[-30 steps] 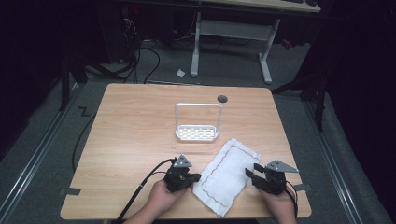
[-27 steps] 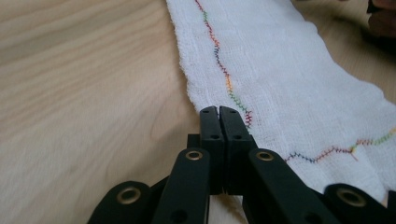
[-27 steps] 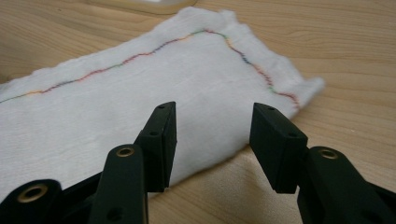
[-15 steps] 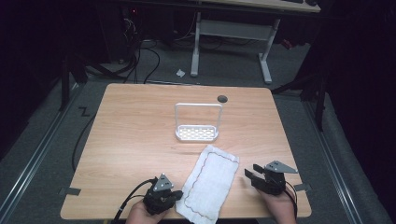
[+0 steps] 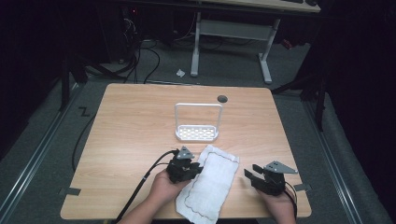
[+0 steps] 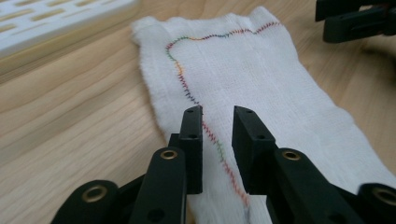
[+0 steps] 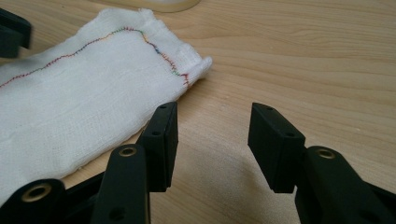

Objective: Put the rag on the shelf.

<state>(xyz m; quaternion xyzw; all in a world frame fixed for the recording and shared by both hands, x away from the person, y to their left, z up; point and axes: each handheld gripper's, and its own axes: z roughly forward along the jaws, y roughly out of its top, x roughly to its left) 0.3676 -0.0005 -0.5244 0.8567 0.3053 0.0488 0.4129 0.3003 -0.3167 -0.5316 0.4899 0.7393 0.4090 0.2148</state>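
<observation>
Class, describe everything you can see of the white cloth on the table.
The white cloth is a long woven rectangle, gauze-like, with a wavy line of multicoloured stitching just inside its border. It lies flat and slanted on the wooden table, its near end hanging over the front edge, its far end close to the white rack. The left tongs sit over its edge with the jaws apart, not pinching it.
</observation>
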